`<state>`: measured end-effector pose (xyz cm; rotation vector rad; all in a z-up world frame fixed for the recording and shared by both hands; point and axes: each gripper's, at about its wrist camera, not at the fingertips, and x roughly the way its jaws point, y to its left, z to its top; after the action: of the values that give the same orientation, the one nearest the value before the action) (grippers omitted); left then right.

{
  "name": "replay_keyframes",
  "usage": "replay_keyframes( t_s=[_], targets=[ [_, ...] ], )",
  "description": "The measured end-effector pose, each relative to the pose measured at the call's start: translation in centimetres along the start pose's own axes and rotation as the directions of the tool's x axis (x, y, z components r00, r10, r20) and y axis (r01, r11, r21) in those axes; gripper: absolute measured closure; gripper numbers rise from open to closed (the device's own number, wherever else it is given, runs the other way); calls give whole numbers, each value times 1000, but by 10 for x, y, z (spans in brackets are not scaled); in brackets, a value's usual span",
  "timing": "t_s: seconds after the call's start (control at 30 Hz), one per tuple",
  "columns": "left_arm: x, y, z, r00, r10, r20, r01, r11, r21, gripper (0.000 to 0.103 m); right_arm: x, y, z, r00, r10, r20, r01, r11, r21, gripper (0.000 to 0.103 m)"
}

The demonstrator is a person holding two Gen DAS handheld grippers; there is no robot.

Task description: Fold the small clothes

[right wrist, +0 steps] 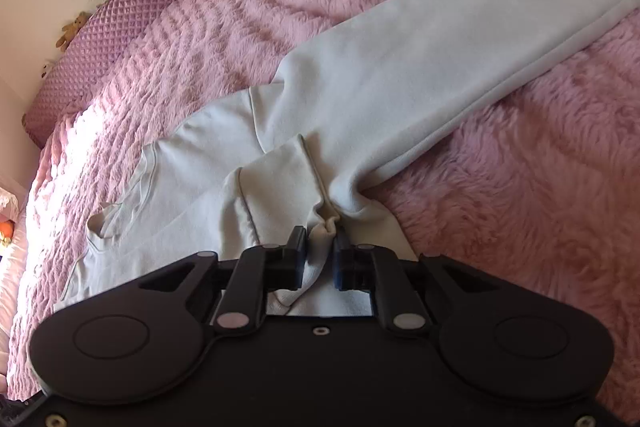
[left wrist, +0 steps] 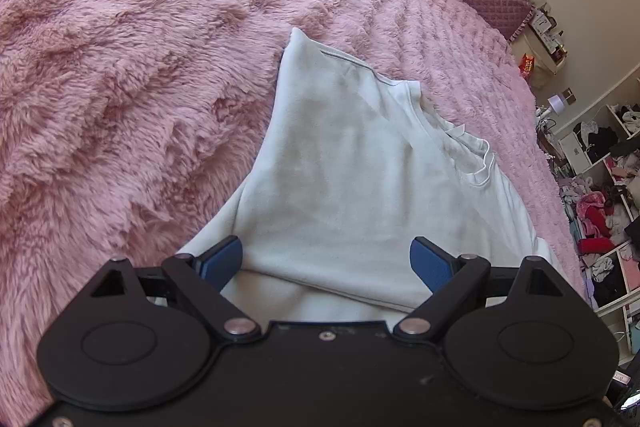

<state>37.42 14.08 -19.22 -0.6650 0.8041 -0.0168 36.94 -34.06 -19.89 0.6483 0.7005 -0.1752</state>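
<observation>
Pinching sweatshirt for a fold
Right tongs [right wrist: 322,247] are gripping the pale grey fleece sweatshirt [right wrist: 400,75], likely for lifting; left tongs [left wrist: 326,259] are hovering open over it on the pink shaggy bed [left wrist: 120,87].

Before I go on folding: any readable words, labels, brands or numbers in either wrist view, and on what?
None can be read for certain.
Red snack bag on the bedside stand: yellow lettering, too small and blurred to read.
Same red snack bag in the right wrist view: print blurred, unreadable.
Pale sweatshirt: no print visible; the tag at its neckline shows no legible text.
Pink blanket: no text.
</observation>
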Motion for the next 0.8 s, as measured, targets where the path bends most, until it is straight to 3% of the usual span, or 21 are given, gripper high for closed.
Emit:
replay_keyframes(
  t_s=[0.07, 0.1, 0.17, 0.23, 0.33, 0.4, 0.47, 0.57, 0.63, 0.7, 0.8],
  targets=[
    [-8, -8, 1, 999, -37, 32, 36, 999, 14, 10, -20, 6, 0, 996, -20, 90, 21, 1000, -15, 75],
    [-11, -13, 2, 998, -49, 42, 47, 998, 28, 7, -29, 10, -1, 991, 27, 129, -21, 999, -45, 75],
    [-8, -23, 2, 997, -60, 38, 58, 997, 53, 6, -35, 20, -2, 982, 127, 136, -114, 988, -101, 71],
    [3, -28, 0, 999, -37, 12, 36, 997, 61, 6, -29, 29, -5, 975, 205, 85, -191, 971, -145, 66],
    [20, -28, -5, 1000, 13, -21, -11, 998, 65, 6, -2, 29, -8, 988, 152, -22, -153, 982, -107, 66],
    [25, -27, -7, 999, 27, -31, -24, 997, 76, 6, 4, 18, -9, 994, 99, -44, -102, 990, -94, 70],
    [24, -31, -7, 999, 22, -34, -19, 994, 103, 6, -9, 2, -3, 990, 140, -22, -141, 989, -53, 70],
    [16, -39, -6, 999, -3, -41, 9, 990, 138, 6, -44, -42, 19, 980, 176, 95, -182, 982, 51, 55],
    [11, -42, -7, 999, -13, -41, 19, 989, 145, 6, -61, -85, 42, 973, 157, 167, -185, 968, 171, 55],
    [8, -43, -9, 999, -21, -49, 28, 991, 133, 6, -74, -131, 67, 972, 32, 231, -93, 961, 260, 55],
    [2, -45, -17, 1000, 5, -31, -1, 991, 132, 6, -81, -186, 90, 957, -91, 275, -18, 928, 371, 55]
  ],
)
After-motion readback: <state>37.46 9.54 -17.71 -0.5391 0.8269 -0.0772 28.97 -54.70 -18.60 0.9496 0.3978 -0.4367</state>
